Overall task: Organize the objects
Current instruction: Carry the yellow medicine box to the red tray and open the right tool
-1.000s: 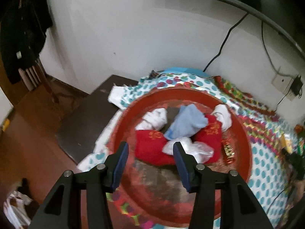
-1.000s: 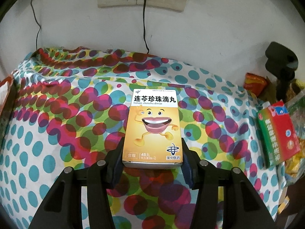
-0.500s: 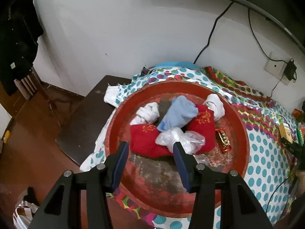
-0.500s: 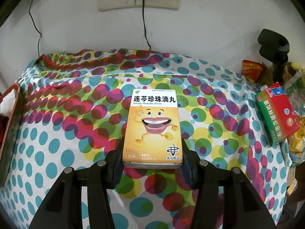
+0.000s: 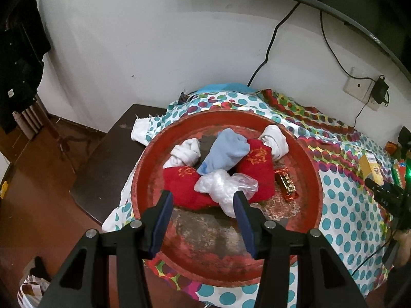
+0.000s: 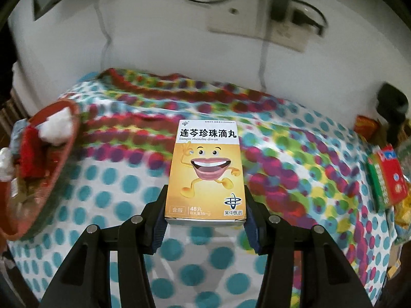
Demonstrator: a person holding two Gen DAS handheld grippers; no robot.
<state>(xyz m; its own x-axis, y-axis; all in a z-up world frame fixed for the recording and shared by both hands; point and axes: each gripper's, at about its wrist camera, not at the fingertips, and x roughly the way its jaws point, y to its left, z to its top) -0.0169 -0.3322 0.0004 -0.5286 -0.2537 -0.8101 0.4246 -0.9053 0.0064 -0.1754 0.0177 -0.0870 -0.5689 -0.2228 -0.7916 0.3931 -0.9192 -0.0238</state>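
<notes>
The right gripper (image 6: 205, 205) holds a yellow medicine box (image 6: 206, 172) clamped between its fingers, above the dotted tablecloth (image 6: 115, 179) (blurred here). The left gripper (image 5: 204, 209) hovers half-open and empty over a red tray (image 5: 303, 233) of rolled socks (image 5: 223, 154).

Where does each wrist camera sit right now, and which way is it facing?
Left wrist: on the left gripper, angled down at the red tray of rolled cloths; its empty black fingers show.
Right wrist: on the right gripper, angled down over the dotted cloth; its fingers clamp the yellow box.
Shared: tray, cloth, yellow box, wall socket.
</notes>
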